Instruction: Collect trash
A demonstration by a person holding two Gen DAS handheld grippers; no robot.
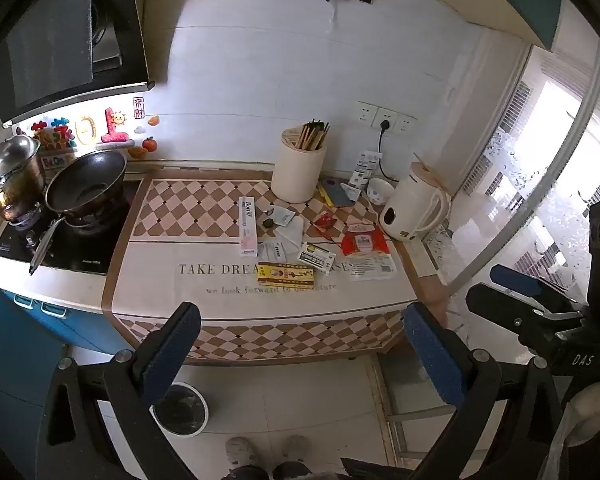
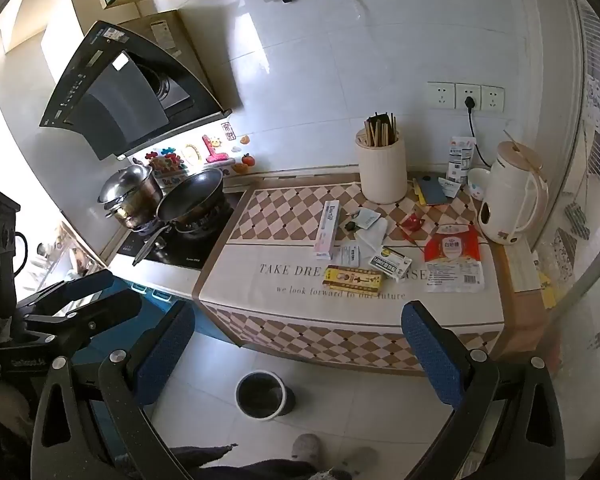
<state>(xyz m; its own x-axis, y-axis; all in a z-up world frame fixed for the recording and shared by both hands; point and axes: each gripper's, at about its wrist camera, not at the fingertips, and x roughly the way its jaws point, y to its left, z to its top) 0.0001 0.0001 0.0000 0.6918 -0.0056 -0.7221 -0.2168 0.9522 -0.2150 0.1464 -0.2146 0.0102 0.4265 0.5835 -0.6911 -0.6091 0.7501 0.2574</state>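
Mostly flat litter: yellow box (image 2: 352, 279), red-white packet (image 2: 453, 258), crumpled paper (image 2: 371, 233).

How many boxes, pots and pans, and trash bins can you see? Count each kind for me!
Boxes: 3 — yellow box, long pink-and-white box, small green-and-white box
Pots and pans: 2 — steel pot, black pan
Trash bins: 1 — bin on the floor
Total: 6
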